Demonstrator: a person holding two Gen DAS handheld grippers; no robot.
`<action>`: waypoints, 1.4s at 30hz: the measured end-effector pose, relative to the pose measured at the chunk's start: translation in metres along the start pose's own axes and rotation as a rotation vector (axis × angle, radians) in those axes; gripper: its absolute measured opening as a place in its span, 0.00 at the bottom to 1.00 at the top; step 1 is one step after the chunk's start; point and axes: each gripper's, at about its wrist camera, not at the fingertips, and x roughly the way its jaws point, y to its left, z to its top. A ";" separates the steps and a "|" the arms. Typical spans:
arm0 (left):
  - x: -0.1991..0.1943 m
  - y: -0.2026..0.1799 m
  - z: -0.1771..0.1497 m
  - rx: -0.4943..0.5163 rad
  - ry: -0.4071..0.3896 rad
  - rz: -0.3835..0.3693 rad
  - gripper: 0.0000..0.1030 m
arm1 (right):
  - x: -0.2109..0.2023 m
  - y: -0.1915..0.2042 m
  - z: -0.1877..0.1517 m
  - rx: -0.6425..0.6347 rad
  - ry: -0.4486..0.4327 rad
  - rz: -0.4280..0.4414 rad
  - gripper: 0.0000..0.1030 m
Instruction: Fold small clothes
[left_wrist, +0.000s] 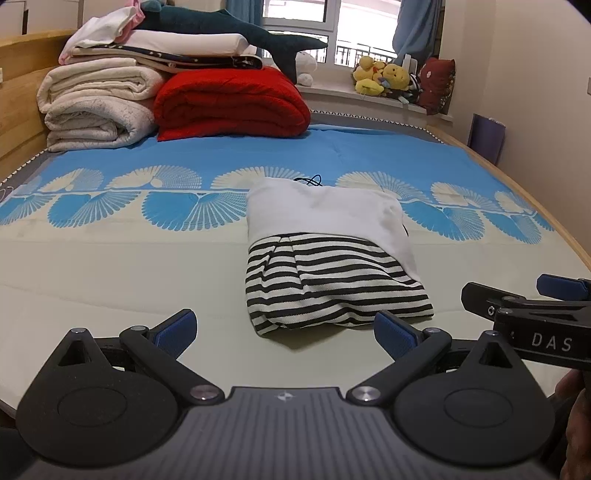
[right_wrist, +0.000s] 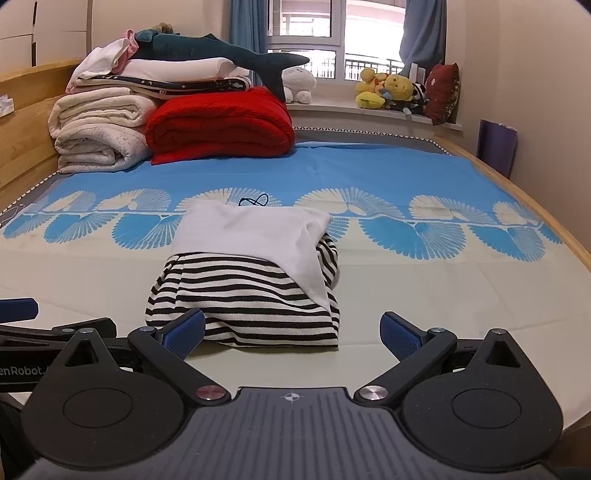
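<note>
Bedroom, daylight through the far window, and the bed (left_wrist: 110, 266) fills both views: a cream sheet near me, a blue fan-patterned band across the middle. Far left, blankets (left_wrist: 96, 107) and a red quilt (left_wrist: 232, 103) are stacked, with a plush shark (left_wrist: 221, 27) lying on top. Soft toys (left_wrist: 384, 79) sit on the sill.

My garment (left_wrist: 328, 258) lies on the cream part of the bed, just ahead of both tools. It looks like one small piece, striped black and white with a white part laid over its far half, gathered into a compact rectangle. A dark cord (left_wrist: 310, 181) pokes out at its far edge.

I judge the folding about done: the bundle looks closed, with no loose end trailing. What may remain is squaring the near right corner, where the white flap runs slanted, or setting the piece aside.

My left tool (left_wrist: 284, 332) is held low over the sheet, pointing at the near edge of the bundle, jaws wide apart and empty. My right tool (right_wrist: 291, 334) sits close beside it at the same height, also spread and empty, its left pad (right_wrist: 184, 332) in front of the stripes; I cannot tell if it touches.
</note>
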 end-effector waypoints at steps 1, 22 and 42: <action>0.000 0.000 0.000 0.001 0.000 0.000 0.99 | 0.000 0.000 0.000 -0.002 0.000 0.000 0.97; 0.001 0.000 0.000 0.001 0.001 0.001 0.99 | 0.001 0.000 0.000 -0.001 0.003 -0.002 0.97; 0.002 0.002 0.001 -0.009 0.010 -0.009 0.99 | 0.001 0.001 -0.002 0.001 0.008 -0.005 0.97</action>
